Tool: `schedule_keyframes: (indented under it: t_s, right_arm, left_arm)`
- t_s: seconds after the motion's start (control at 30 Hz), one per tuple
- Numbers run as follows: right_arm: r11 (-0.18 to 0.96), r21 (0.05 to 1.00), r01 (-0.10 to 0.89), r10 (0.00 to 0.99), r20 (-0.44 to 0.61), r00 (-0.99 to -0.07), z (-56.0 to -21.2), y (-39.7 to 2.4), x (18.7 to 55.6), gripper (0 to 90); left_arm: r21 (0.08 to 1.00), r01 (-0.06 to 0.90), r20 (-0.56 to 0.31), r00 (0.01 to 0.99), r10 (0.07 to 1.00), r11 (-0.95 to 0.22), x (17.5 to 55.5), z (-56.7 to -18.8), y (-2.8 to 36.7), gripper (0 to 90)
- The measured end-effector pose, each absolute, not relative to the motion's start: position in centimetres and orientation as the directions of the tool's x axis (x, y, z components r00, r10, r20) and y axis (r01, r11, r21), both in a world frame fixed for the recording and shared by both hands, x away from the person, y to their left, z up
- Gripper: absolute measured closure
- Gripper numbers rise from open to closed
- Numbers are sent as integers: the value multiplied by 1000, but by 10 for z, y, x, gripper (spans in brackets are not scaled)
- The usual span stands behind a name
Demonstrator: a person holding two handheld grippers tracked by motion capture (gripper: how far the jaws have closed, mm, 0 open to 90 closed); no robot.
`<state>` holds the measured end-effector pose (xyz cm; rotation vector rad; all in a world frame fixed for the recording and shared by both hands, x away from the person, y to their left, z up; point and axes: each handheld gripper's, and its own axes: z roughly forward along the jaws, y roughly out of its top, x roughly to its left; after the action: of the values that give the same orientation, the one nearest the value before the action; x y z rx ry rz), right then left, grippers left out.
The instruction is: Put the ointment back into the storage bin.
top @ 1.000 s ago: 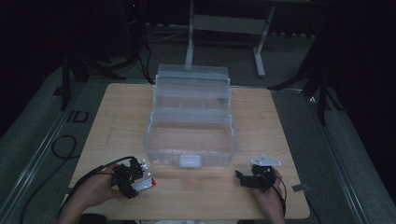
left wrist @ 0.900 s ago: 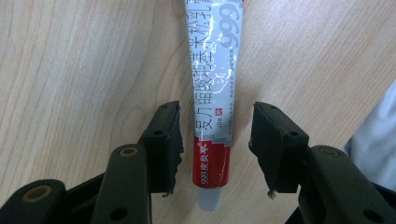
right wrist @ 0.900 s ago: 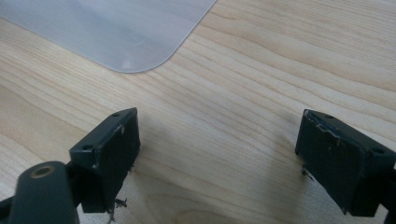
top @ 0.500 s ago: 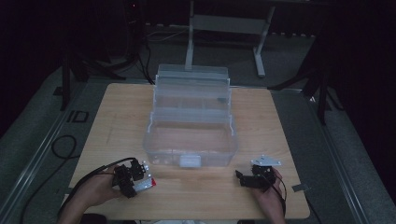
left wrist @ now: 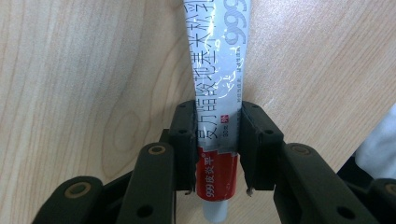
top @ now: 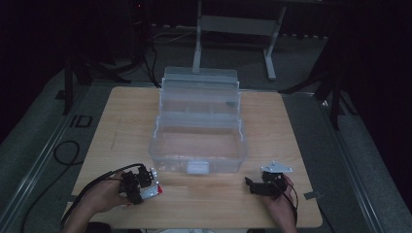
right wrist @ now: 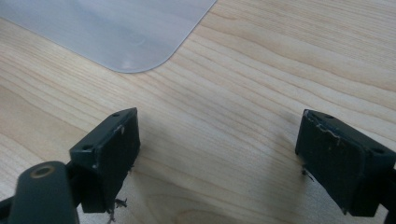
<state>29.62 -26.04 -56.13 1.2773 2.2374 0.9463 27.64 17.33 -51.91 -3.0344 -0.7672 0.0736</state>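
High view, table: wooden table (top: 121,126) with a clear plastic box (top: 199,131) in the middle, lid open toward the far edge.
High view, left claw: left claw (top: 145,183) near the front left corner, in a hand (top: 104,196); the tube (top: 151,189) shows as a small red and white bit at its tip, well apart from the box.
High view, right claw: right claw (top: 251,185) near the front right, just short of the box's front right corner; nothing between it and the box.
High view, hard to see: dim room; the tube's print is unreadable.
Left claw view, grip: the left claw (left wrist: 217,144) has just been closing and now pinches the tube (left wrist: 219,84) near its red cap end.
Left claw view, axis: the tube's long axis runs straight away from the claw, flat over the table (left wrist: 79,70); cap toward the camera, far end cut off at the top edge.
Right claw view, state: right claw (right wrist: 217,154) spread wide over bare table (right wrist: 261,60), nothing between.
Right claw view, around: a rounded corner of the box (right wrist: 116,28) lies ahead, apart from the pads.
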Motion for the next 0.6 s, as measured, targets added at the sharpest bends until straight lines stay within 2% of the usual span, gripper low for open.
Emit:
schedule_keyframes:
  t_s: [0.6]
  right_arm:
    - [356,720,596,862,-7,-506,-561,-260,296,136]
  left_arm:
    - [-30,453,-36,890,454,-891,275,-519,172,704]
